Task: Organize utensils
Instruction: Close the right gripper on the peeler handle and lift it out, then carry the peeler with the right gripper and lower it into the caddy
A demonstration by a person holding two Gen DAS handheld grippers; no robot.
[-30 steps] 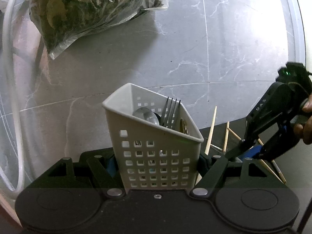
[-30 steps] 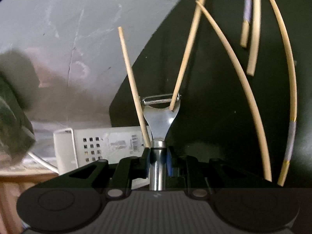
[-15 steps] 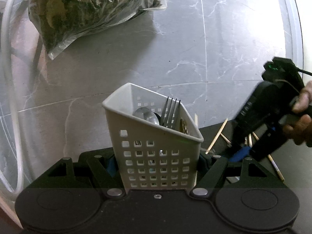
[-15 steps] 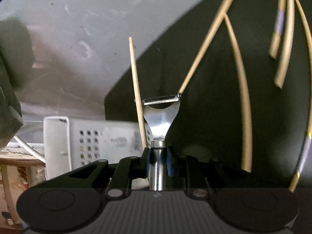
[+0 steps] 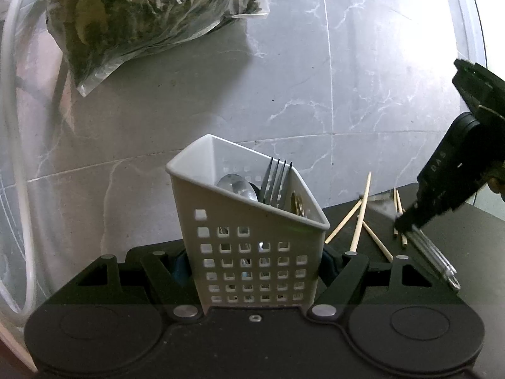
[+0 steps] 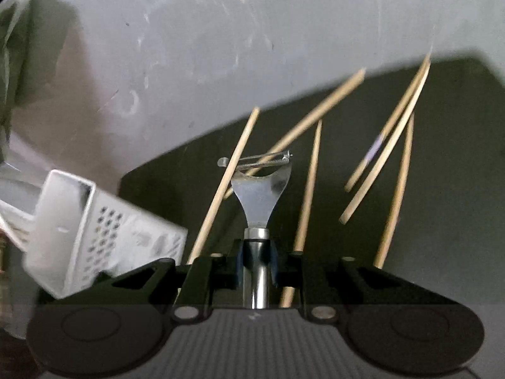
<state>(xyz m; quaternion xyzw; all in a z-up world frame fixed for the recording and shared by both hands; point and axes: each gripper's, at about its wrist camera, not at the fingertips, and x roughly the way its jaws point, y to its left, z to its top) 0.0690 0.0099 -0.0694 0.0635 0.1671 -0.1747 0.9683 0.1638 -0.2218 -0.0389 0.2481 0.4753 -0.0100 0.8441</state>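
Right now my left gripper [image 5: 255, 271] pinches the white caddy [image 5: 249, 233] by its sides; a fork [image 5: 276, 183] and spoon [image 5: 236, 188] stand inside. My right gripper [image 6: 257, 259] is clamped on the peeler [image 6: 260, 189] by its handle, blade pointing away from me, above the chopsticks [image 6: 309, 186] scattered on the dark mat [image 6: 442, 101] right of the caddy.

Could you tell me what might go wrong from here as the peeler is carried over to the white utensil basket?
The right tool pinches only the peeler by its smooth round handle, so it could swivel or slip out. The basket, held tilted by the left tool, already contains a fork and spoon, so the wide peeler head may catch on them or the rim. Loose chopsticks beneath could get knocked.
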